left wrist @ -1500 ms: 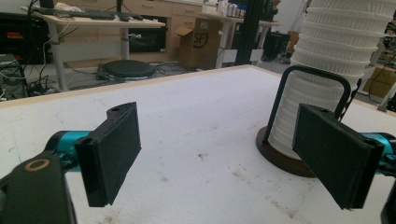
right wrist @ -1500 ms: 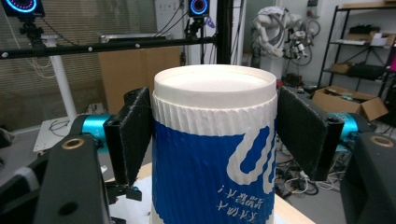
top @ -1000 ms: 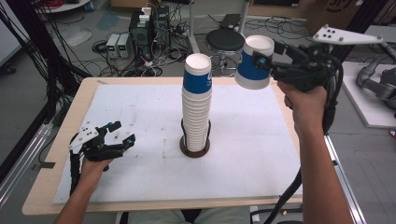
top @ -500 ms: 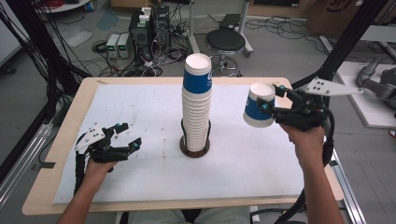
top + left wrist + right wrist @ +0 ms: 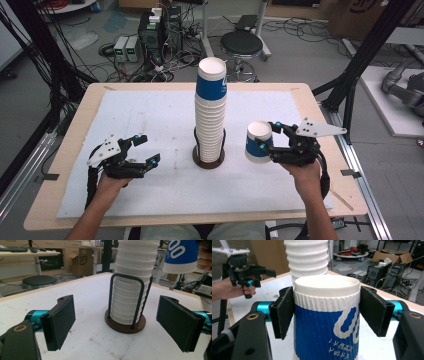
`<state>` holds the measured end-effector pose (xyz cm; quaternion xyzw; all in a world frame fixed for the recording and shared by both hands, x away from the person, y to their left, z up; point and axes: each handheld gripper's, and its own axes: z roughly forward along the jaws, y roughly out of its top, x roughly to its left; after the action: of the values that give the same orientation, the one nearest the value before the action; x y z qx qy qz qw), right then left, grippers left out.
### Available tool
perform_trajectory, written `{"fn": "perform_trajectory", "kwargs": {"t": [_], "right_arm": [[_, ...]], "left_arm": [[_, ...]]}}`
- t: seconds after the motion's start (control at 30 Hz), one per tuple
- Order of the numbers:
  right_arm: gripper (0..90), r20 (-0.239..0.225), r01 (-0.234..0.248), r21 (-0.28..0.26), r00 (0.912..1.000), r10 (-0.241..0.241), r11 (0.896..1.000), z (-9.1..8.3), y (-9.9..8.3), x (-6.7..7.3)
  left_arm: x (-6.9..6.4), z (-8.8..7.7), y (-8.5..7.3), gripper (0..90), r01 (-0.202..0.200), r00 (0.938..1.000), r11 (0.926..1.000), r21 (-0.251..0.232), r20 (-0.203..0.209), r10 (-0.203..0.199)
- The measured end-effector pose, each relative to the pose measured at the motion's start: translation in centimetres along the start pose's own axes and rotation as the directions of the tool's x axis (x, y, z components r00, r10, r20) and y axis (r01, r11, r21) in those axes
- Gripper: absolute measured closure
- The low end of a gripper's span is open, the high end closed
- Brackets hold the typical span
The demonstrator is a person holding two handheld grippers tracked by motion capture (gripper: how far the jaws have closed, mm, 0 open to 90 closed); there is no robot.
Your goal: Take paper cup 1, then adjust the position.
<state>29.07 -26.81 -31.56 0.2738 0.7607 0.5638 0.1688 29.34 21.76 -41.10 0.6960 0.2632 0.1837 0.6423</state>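
Table (image 5: 165, 112): I saw a wooden top under a white sheet, with everything I cared about set on it or held above it.

Cup stack (image 5: 210, 115): a tall column of nested paper cups stood upright at the middle of the sheet, inside a dark wire holder (image 5: 126, 322) on a round base. The blue-banded top cup was the highest thing on the table.

Held cup (image 5: 258, 142): one blue-and-white paper cup sat upright, mouth up, to the right of the stack and clear of it. In the left gripper view its base hung above the sheet.

Handling: I judged the cup very light, thin-walled and easy to crush, with a ribbed upper band that gave some grip. I would take it across that ribbed band below the rim, with gentle pressure, as the pads did here.

Right gripper (image 5: 265, 145): its jaws stood on either side of the cup just below the rim, pads against the ribbed wall, closed only as far as the cup allowed. The hand held it level, pointing inward toward the stack.

Left gripper (image 5: 150, 150): it hovered low over the sheet left of the stack, jaws spread wide and holding nothing, aimed at the holder's base.
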Motion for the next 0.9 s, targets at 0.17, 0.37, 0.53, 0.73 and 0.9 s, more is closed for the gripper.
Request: {"fn": "perform_trajectory", "kwargs": {"t": [0.17, 0.37, 0.53, 0.73, 0.9], "right_arm": [[31.1, -0.013, 0.018, 0.001, 0.9997, -0.018, 1.000, 0.8, -0.6, 0.7], [31.0, -0.032, 0.034, 0.007, 0.9989, -0.033, 0.999, 1.5, -0.6, 1.3], [31.0, -0.032, 0.045, 0.003, 0.9985, -0.045, 0.999, 1.4, -0.5, 1.6], [31.0, -0.037, 0.043, 0.014, 0.9984, -0.043, 0.999, 1.5, -0.7, 2.1], [31.0, -0.056, 0.040, 0.023, 0.9977, -0.039, 0.999, 1.7, -1.0, 2.3]], "left_arm": [[-0.2, 0.2, -0.1, 15.4, -0.005, 0.9998, 0.9999, 0.011, 0.021, 0.005], [-0.8, 0.2, 0.1, 15.4, -0.010, 0.9992, 0.9999, 0.004, 0.039, 0.010], [-1.0, 0.4, 0.2, 15.4, -0.014, 0.9982, 0.9999, 0.002, 0.058, 0.014], [-1.2, 0.6, 0.4, 15.4, -0.024, 0.9955, 0.9996, 0.013, 0.092, 0.022], [-1.6, 0.8, 0.5, 15.4, -0.029, 0.9924, 0.9994, 0.020, 0.120, 0.026]]}}
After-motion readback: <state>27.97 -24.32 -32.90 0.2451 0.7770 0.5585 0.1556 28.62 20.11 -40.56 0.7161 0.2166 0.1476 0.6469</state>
